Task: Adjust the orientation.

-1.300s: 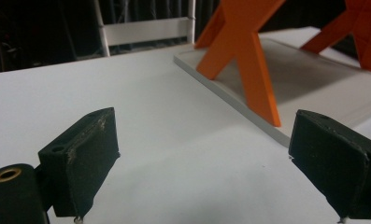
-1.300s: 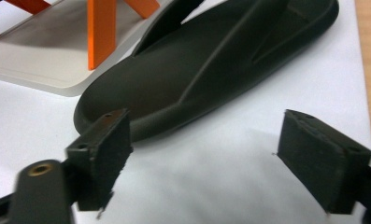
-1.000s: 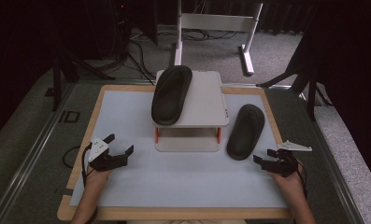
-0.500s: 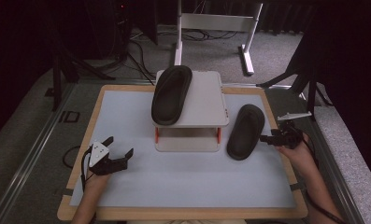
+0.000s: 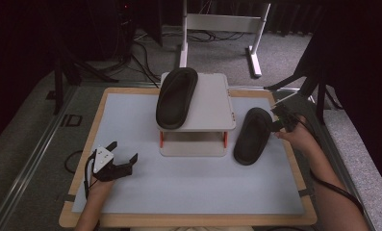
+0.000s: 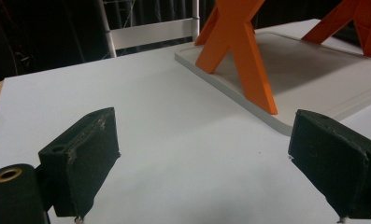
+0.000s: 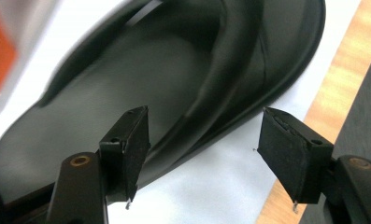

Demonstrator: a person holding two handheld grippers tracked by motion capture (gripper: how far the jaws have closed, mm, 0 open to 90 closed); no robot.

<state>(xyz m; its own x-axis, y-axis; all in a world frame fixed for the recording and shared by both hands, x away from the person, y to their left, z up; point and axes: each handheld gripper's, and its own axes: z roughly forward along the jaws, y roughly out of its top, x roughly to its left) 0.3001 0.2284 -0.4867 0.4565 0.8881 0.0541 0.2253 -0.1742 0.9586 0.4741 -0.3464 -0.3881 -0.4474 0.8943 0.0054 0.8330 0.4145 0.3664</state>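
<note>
White table (image 5: pixel 188 192) carries a stand (image 5: pixel 193 149) and a black sandal (image 5: pixel 252 136).

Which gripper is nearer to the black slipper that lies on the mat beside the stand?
Right. The right gripper is at the far right edge of the slipper on the mat, jaws open. The left gripper rests far left of it, beyond the white stand.

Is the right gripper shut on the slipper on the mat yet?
No, open. In the right gripper view the right gripper has just been closing, but both pads stand clear of the slipper, whose edge lies between them.
</note>
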